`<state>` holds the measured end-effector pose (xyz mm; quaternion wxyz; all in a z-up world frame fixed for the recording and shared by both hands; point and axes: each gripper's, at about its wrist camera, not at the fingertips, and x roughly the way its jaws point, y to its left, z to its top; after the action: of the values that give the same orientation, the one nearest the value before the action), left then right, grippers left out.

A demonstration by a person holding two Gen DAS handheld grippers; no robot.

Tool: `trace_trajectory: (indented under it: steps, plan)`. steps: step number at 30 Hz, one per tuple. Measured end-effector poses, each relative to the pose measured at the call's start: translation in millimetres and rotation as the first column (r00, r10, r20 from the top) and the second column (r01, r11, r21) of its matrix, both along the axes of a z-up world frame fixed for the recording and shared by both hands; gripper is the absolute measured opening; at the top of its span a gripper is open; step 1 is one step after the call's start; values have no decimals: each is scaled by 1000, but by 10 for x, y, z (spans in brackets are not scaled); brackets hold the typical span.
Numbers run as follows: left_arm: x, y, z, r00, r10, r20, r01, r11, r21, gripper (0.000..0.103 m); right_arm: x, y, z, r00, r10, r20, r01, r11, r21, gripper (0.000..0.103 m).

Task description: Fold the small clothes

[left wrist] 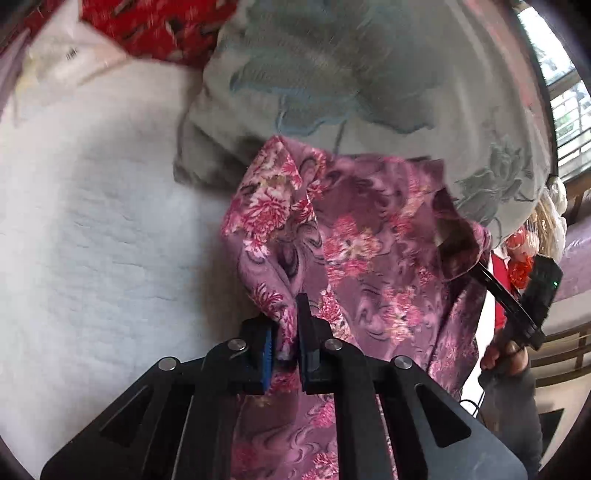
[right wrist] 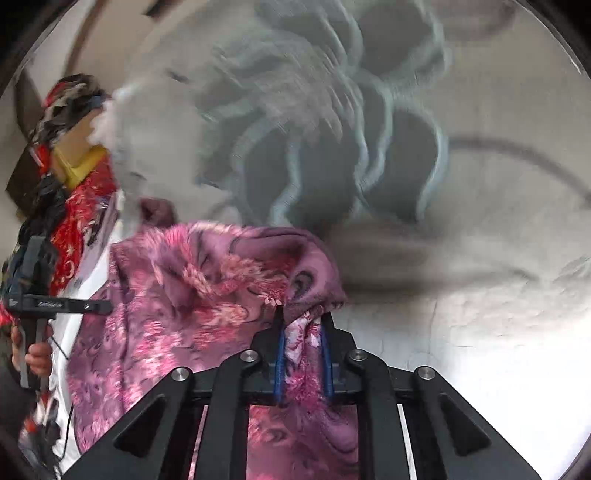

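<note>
**Both grippers pinch the purple floral garment over the white bed**

On your far left, in the left wrist view, you see the white quilted bed cover [left wrist: 92, 221]. It is wide and bare on that side, with only a red patterned cloth [left wrist: 162, 29] at its top edge. Next to the right comes a grey-green pillow [left wrist: 369, 92] with embroidered flowers; it lies just behind the garment and partly over it. Your left gripper [left wrist: 285, 332] has its blue pads pressed together on a fold at the left edge of the purple floral garment [left wrist: 369, 251], which hangs between your two tools. Further right, your right hand [left wrist: 506, 358] holds the other tool at the right edge of the cloth, and behind it there is a window [left wrist: 565, 103] and a wooden rail [left wrist: 565, 347].

In the right wrist view, at the left, your left hand [right wrist: 35, 358] holds its tool near a heap of red and dark clothes [right wrist: 77, 229]. In the middle, the right gripper [right wrist: 303, 332] pinches a bunch of the same garment [right wrist: 177, 295] between its fingers. To the right, the pale bed surface [right wrist: 498, 332] is free, but the picture is blurred there.
</note>
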<state>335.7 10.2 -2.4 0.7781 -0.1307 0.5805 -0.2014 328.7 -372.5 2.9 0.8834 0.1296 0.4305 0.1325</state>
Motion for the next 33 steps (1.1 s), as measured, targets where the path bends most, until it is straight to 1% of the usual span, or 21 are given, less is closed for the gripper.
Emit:
trace_trajectory:
  steps: [2, 7, 12, 16, 20, 24, 28, 31, 33]
  plan:
    - [-100, 22, 145, 999, 23, 39, -22, 1000, -17, 8, -142, -17, 151, 999, -4, 33, 3, 1000, 5, 14]
    - [-380, 106, 420, 994, 45, 100, -43, 999, -17, 7, -581, 17, 530, 996, 21, 90, -18, 999, -44, 14]
    - [-688, 213, 622, 987, 62, 149, -62, 998, -8, 7, -956, 22, 739, 992, 47, 114, -37, 995, -88, 14]
    - [-974, 229, 763, 981, 55, 188, -56, 998, -3, 7, -1253, 65, 864, 990, 60, 127, -47, 994, -101, 14]
    - [-1274, 315, 865, 976, 55, 211, -54, 998, -9, 7, -1572, 14, 927, 989, 70, 131, -57, 994, -95, 14]
    - [-1565, 384, 865, 975, 55, 213, -52, 998, -20, 7, -1899, 77, 939, 987, 100, 125, -86, 990, -110, 14]
    - [-1877, 400, 788, 977, 52, 207, -47, 998, -29, 7, -2218, 122, 903, 985, 130, 116, -115, 985, -130, 14]
    - [-2064, 426, 697, 981, 63, 185, -53, 997, -57, 7, -2453, 152, 820, 983, 155, 96, -140, 980, -143, 14]
    - [-2169, 448, 627, 983, 77, 166, -65, 995, -79, 7, -2573, 160, 768, 984, 159, 86, -147, 980, -131, 14]
